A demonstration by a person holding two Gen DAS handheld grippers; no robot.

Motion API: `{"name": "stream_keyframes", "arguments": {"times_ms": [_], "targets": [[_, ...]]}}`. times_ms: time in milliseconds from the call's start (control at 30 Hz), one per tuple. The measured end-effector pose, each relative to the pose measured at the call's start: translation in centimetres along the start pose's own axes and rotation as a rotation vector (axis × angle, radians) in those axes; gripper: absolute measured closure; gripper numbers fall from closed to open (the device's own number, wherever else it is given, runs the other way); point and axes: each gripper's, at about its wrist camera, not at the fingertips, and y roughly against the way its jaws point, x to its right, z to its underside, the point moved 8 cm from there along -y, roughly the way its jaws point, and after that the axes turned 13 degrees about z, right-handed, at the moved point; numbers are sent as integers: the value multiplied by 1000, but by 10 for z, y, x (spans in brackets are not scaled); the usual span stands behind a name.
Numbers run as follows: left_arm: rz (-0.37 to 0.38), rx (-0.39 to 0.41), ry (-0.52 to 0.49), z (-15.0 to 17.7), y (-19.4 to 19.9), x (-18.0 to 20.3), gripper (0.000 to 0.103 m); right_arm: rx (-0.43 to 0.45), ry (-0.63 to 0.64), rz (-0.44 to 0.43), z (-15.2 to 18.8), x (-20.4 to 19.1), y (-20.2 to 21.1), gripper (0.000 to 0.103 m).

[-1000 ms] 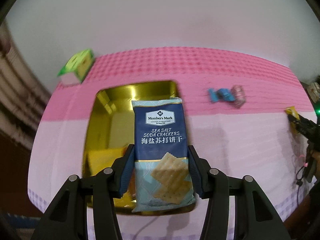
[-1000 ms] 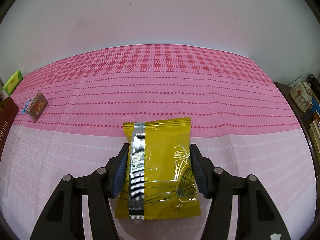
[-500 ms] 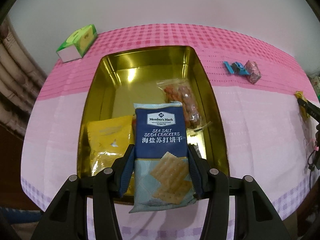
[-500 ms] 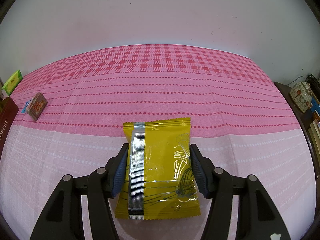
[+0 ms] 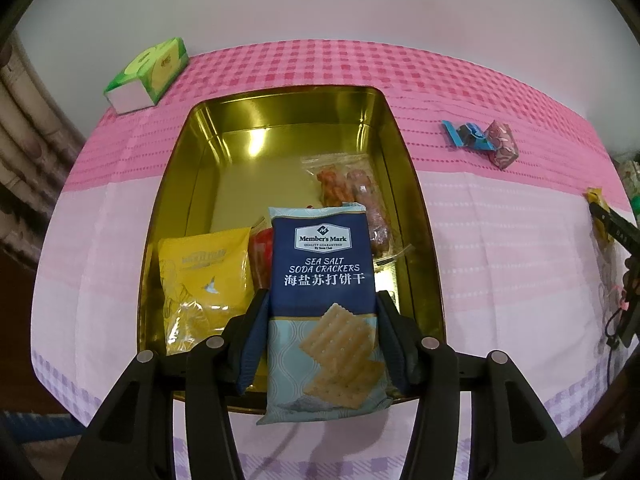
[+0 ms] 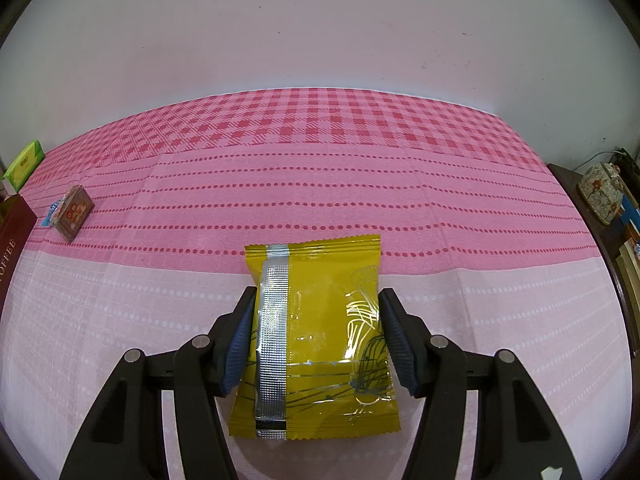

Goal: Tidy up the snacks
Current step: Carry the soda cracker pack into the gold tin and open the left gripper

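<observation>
While the left gripper [image 5: 322,320] holds a blue pack of sea salt soda crackers [image 5: 323,304] over the near end of a gold tin [image 5: 188,184], its jaws are opening, though the blue pads still sit against both long edges of the pack. The pack hangs upright, its lower end over the tin's near rim. Inside the tin, a yellow snack bag [image 5: 204,284] lies at the near left, a red packet [image 5: 262,256] shows just behind the crackers, and a clear bag of orange-brown snacks [image 5: 348,192] lies toward the right wall. The tin sits on a counter covered with a pink checked cloth [image 5: 480,240]. A green tissue box [image 5: 148,74] stands at the far left corner, and a few wrapped candies [image 5: 486,140] lie to the tin's right.

Seen from the right wrist, the right gripper [image 6: 316,328] is partly closed on a yellow foil packet [image 6: 320,336] with a silver seam, pads pressing its two sides, the packet resting on the cloth. Well apart to the left lies a small brown candy [image 6: 72,212].
</observation>
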Motion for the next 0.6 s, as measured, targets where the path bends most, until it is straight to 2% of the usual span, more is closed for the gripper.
{"name": "stream_keyframes", "arguments": {"times_ms": [200,367,467,600], "targets": [[13,14,20,1,5,-1,40,0,2,8,-1,0,0,46],[38,30,24,2,15,2,38,-3,-6,11,-2,1,-1,45],[30,72,17,0,29,1,37,-7,-19,18,-1,2,0,45],[-18,140,16,1,47,-7,35,-15,-46,37,1,2,3,44]]}}
